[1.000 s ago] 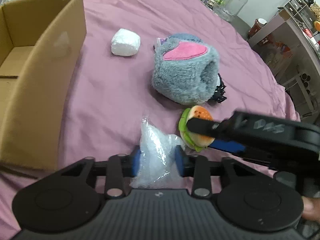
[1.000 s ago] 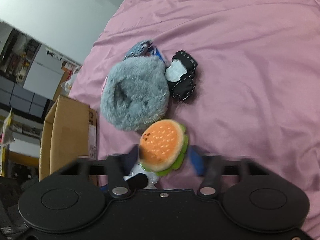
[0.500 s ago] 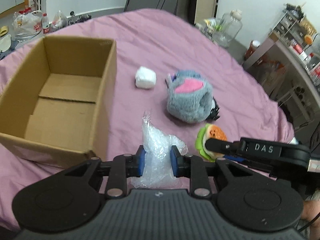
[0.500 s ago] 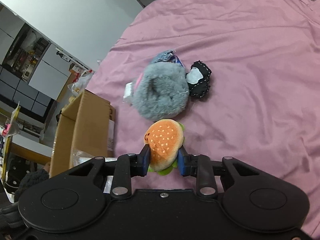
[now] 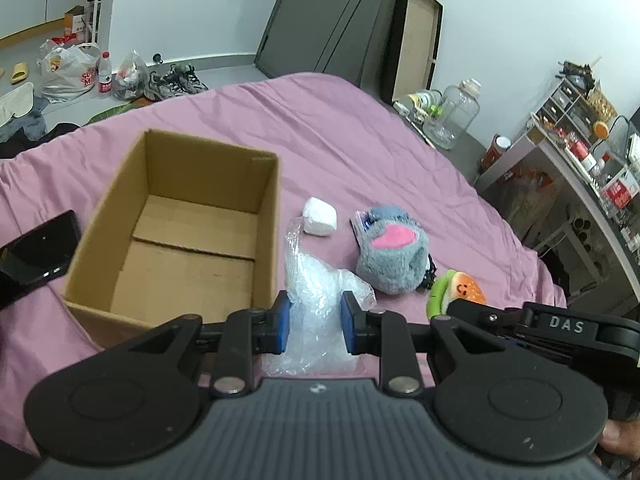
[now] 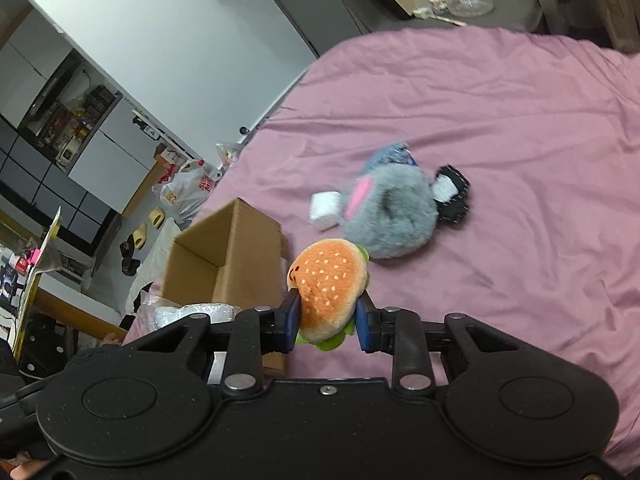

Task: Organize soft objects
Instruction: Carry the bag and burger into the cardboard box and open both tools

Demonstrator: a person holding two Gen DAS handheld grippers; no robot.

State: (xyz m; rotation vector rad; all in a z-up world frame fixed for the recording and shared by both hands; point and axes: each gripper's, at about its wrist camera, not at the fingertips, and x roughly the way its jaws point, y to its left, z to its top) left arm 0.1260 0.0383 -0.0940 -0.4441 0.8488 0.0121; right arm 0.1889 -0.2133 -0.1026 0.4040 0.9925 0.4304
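Bed (image 5: pixel 360 128) spreads wide and pink ahead of me, with lots of free room. Just left of my left gripper (image 5: pixel 314 326) sits the open box (image 5: pixel 264 216), its near wall close. That gripper squeezes a clear plastic bag (image 5: pixel 316 280); my right gripper (image 6: pixel 327 318) squeezes the burger toy (image 6: pixel 328 284). I think both go over the wall and drop in next.

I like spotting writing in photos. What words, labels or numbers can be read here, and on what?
"DAS": white letters on the right gripper arm, seen from the left wrist.
Plastic shopping bag on the floor: red print, too blurred to read.
Water bottle label: too small to read.
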